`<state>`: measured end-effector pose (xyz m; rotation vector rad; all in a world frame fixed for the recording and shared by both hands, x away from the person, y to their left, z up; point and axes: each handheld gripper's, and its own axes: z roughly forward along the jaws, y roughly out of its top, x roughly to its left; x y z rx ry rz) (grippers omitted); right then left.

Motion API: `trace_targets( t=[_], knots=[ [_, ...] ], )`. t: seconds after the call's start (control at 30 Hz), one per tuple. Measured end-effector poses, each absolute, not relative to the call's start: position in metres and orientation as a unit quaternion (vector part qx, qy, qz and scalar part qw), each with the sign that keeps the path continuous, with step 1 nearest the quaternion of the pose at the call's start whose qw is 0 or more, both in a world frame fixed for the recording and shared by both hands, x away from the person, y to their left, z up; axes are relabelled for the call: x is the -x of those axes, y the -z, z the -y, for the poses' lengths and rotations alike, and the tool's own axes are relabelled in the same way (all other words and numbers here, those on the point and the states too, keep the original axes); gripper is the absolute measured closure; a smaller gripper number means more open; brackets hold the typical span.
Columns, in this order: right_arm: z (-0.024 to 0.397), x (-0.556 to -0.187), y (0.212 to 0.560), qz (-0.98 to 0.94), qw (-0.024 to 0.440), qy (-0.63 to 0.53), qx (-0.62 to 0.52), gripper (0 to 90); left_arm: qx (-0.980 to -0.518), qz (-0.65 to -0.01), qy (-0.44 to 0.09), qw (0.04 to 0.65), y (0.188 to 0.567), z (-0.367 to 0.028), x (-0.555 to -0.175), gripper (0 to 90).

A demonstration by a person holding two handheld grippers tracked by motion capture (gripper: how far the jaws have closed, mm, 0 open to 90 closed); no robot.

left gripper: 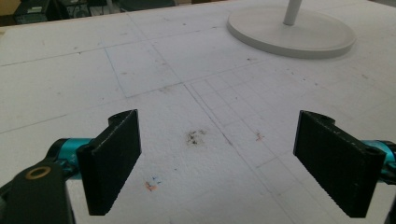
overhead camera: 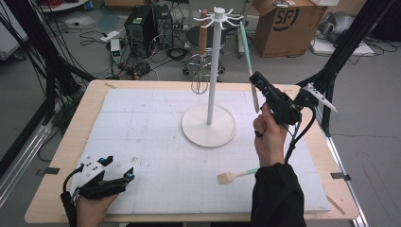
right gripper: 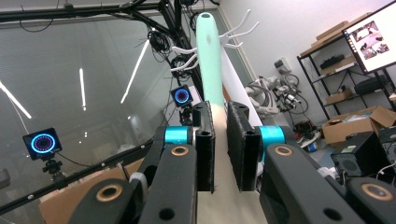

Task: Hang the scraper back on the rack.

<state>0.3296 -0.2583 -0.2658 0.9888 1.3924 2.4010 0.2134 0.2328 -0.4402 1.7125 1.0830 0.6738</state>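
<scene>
A long utensil with a mint-green handle (overhead camera: 247, 52) is held up at the upper right of the high view, pinched by the right claw (overhead camera: 257, 80) near its pale wooden lower end, which hangs just below the claw. The green tip is raised to the arms at the top of the white hanging stand (overhead camera: 212, 66); whether it is hooked on an arm cannot be told. In the right gripper view the handle (right gripper: 210, 56) is seen running up between the two black pads (right gripper: 204, 144), which are pressed against the pale part of the utensil.

The left claw (overhead camera: 119, 169) is seen at the lower left of the high view, resting low over the white gridded mat on the counter (overhead camera: 71, 137). In the left gripper view its jaws are spread wide with nothing between them, and the round base of the stand (left gripper: 292, 32) lies at the upper right.

A whisk with a brown handle (overhead camera: 202, 52) is hung from the stand on its left side. A brush with a green handle (overhead camera: 234, 176) lies on the mat at the lower centre-right, beside the dark sleeve (overhead camera: 276, 196) of the person's right arm.
</scene>
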Motion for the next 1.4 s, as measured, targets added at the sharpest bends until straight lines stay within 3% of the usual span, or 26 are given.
trace_targets(
  t=[0.7,1.4],
  knots=[
    [0.255,-0.336,0.261,-0.485,0.116,-0.795,-0.346,82.1,-0.702,-0.446,-0.275,0.482,0.44,-0.234,-0.213,15.7],
    [0.241,-0.342,0.267,-0.497,0.099,-0.79,-0.345,81.7,-0.701,-0.445,-0.276,0.483,0.44,-0.234,-0.213,15.7]
  ],
)
